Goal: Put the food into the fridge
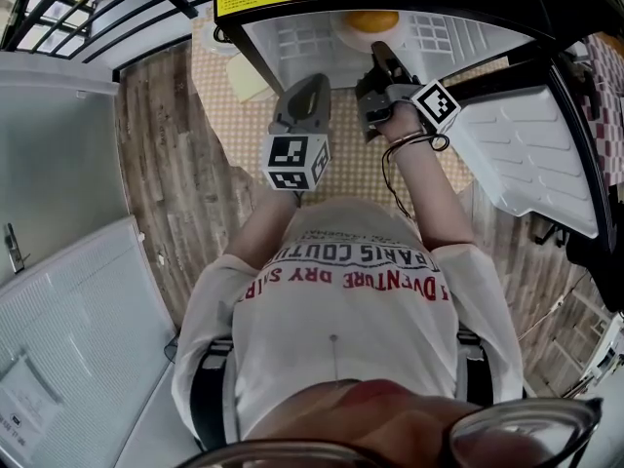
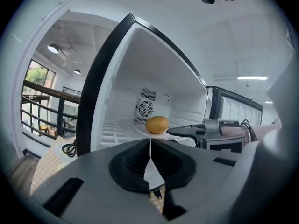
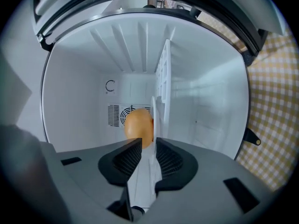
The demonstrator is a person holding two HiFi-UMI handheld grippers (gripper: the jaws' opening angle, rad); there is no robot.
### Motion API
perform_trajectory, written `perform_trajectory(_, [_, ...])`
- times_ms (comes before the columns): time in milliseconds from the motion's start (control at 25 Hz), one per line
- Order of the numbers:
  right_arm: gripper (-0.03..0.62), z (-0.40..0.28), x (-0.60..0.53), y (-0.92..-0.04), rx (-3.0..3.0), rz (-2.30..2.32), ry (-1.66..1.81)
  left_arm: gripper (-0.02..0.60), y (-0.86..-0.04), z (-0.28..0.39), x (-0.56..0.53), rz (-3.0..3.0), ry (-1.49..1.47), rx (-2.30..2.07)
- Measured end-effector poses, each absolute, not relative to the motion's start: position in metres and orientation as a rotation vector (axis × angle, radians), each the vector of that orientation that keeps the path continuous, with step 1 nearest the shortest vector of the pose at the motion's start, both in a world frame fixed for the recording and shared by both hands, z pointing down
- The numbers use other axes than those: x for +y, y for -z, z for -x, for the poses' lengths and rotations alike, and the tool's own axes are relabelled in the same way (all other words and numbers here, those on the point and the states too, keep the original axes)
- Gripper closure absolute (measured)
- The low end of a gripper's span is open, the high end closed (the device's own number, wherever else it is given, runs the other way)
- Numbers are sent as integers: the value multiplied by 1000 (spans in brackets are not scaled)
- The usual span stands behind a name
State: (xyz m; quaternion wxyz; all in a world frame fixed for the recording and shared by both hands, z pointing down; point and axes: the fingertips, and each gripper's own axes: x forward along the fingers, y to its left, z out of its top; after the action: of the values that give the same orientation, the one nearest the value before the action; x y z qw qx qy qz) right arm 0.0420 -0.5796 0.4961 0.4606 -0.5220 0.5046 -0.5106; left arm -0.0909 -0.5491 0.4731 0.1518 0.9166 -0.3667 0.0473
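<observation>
A round orange-brown food [image 1: 372,20] lies on a white plate [image 2: 142,132] that rests on the wire shelf [image 2: 117,129] inside the open fridge. My right gripper [image 1: 382,61] reaches into the fridge. In the right gripper view the plate's rim [image 3: 153,120] stands between the jaws of the right gripper [image 3: 148,146], which are slightly apart and not pressing on it, and the food [image 3: 138,126] sits just beyond. My left gripper [image 1: 310,81] hovers before the fridge opening, shut and empty [image 2: 150,146]. From there I see the food [image 2: 157,124] and the right gripper [image 2: 184,131].
The fridge door [image 1: 526,154] stands open at the right. A fan vent [image 3: 119,115] is in the fridge's back wall. A white appliance [image 1: 58,291] stands at the left, with a black railing [image 1: 97,8] behind it. A checkered mat [image 1: 234,115] and a cable [image 2: 70,148] lie on the wooden floor.
</observation>
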Motion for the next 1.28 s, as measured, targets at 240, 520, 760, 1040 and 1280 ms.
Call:
perform_trajectory(240, [373,-38,-574,-491,1296,1325,1264,554,-471,93,-543,-2627,-136,-1052])
perform_trajectory(520, [359,-32,-563,-489,1353,1339,1255,554,-465,100,-540,-2631,-120,-1068])
perform_trajectory(760, [548,-27,-538,-478,1630,1503,1104,554,-453,101,-541,-2638,-78,-1096])
perform_trajectory(1040, [569,-30,-508,-466,1823,1655,951,554,-446,95,-528,-2641,-65,-1113])
perform_trajectory(1280, [569,-19,-488,-452,2230,1921,463,554,-447,90,-515,-2632,-69,-1120])
